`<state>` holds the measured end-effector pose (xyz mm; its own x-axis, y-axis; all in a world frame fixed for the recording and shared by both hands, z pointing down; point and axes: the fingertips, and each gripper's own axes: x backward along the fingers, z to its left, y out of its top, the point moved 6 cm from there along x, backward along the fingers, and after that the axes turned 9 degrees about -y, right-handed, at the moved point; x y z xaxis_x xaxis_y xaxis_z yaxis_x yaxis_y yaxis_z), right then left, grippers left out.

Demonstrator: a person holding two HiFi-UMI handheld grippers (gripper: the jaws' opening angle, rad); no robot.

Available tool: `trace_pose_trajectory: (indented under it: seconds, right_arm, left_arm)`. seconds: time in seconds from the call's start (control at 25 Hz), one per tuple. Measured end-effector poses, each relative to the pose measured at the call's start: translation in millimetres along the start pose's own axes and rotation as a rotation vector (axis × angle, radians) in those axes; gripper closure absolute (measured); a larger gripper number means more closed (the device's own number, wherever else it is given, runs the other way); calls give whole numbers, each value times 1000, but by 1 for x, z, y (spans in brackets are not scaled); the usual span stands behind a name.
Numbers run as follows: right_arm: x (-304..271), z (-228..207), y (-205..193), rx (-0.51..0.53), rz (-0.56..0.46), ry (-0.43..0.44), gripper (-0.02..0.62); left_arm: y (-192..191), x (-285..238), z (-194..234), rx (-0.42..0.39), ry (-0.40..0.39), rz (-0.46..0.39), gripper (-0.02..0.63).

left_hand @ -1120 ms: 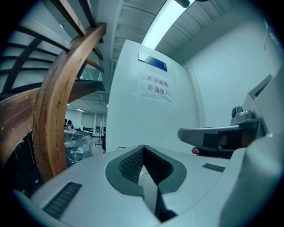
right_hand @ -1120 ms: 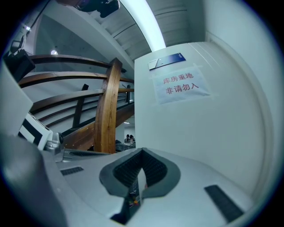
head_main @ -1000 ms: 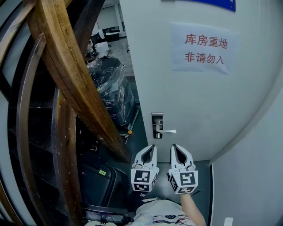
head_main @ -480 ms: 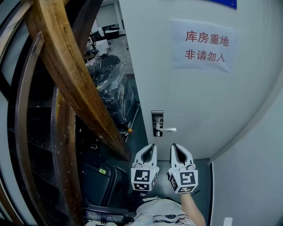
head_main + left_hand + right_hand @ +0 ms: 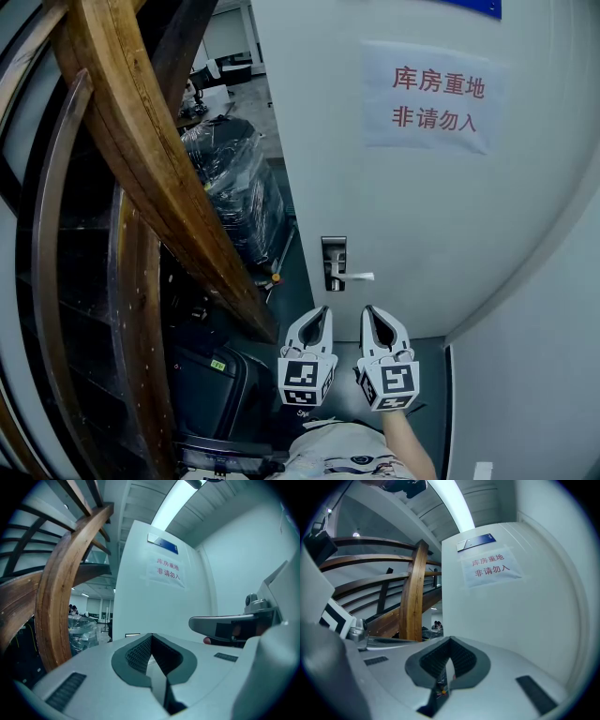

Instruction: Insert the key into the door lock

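Observation:
The white door [image 5: 422, 216] carries a dark lock plate [image 5: 333, 262] with a silver lever handle [image 5: 356, 277]. Both grippers hang side by side just below the lock in the head view, pointing at the door and apart from it. My left gripper [image 5: 324, 309] has its jaws together with nothing between them, as also shows in the left gripper view [image 5: 151, 636]. My right gripper [image 5: 368, 309] is shut on a thin silvery key [image 5: 449, 670], a pale sliver between its ribbed pads [image 5: 461, 660]. The key is too small to see in the head view.
A paper sign [image 5: 427, 98] with red characters hangs high on the door. A heavy wooden stair rail [image 5: 141, 159] slants down at the left, over a plastic-wrapped bundle [image 5: 234, 187] and a black case [image 5: 211, 375]. A white wall [image 5: 534, 375] closes the right side.

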<state>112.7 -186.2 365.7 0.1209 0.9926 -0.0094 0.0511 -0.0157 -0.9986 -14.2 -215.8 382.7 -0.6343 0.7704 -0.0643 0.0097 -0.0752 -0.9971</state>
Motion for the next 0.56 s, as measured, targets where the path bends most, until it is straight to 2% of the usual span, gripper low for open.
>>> trace_pose_trajectory:
  seconds: [0.56]
  right_arm:
    - [-1, 0, -4, -2, 12, 0, 589]
  left_arm:
    - [-1, 1, 3, -4, 1, 7, 604]
